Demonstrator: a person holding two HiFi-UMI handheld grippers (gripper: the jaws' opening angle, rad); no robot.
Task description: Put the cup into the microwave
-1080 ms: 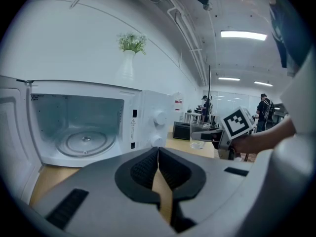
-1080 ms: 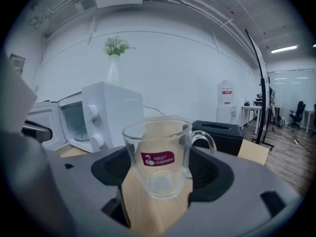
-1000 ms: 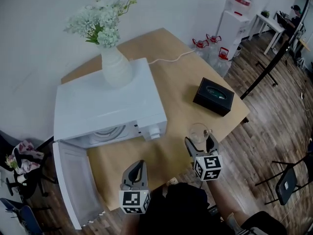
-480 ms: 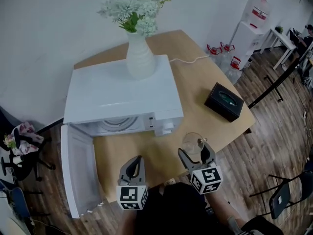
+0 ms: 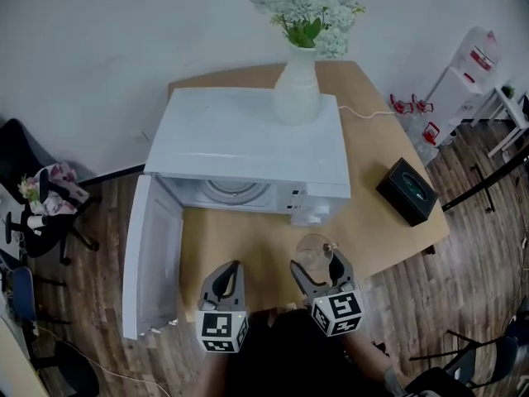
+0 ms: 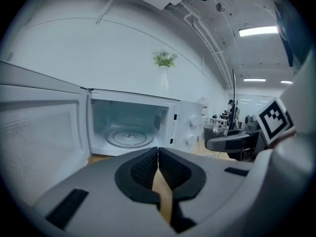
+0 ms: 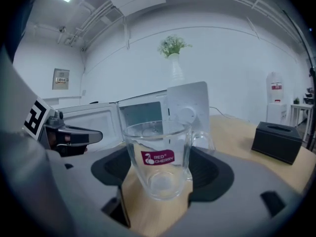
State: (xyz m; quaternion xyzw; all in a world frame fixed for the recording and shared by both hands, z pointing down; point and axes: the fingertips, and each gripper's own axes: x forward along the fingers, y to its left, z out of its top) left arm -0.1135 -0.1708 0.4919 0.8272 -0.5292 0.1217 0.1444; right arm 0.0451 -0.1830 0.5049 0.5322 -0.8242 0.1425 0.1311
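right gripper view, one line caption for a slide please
Right gripper clamping a clear glass cup with a red label, open white microwave behind it.

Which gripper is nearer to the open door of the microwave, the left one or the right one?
Left. The left gripper, shut and empty, is just right of the door; the right gripper, holding the glass cup, is farther right.

A white ribbed ceramic vase [image 5: 296,93] holds pale green-white flowers [image 5: 310,11]. A black rectangular box [image 5: 407,191] sits near the light wooden tabletop's [image 5: 240,251] right edge, beside a trailing white cord [image 5: 368,112].
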